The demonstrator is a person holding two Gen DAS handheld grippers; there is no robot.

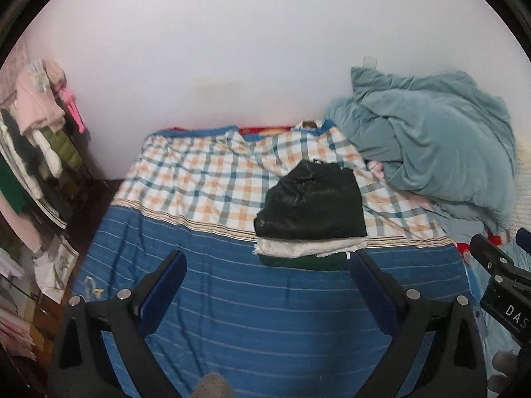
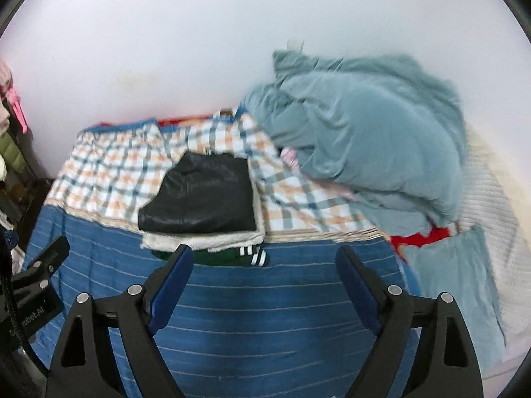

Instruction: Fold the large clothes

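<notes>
Both my tools hover over the blue striped bed [image 1: 265, 315], empty: the left hand-held gripper [image 1: 268, 285] and the right hand-held gripper [image 2: 265, 278] each have fingers spread wide apart. Straight ahead lies one stack of three folded clothes [image 2: 202, 199], black on white on green, long axis running left to right, slightly nearer my right. Beyond: one heaped teal quilt [image 1: 431, 139].

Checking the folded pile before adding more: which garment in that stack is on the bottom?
The dark green garment with white-striped cuffs, lying under the cream fleece one and the black leather one on top.
</notes>
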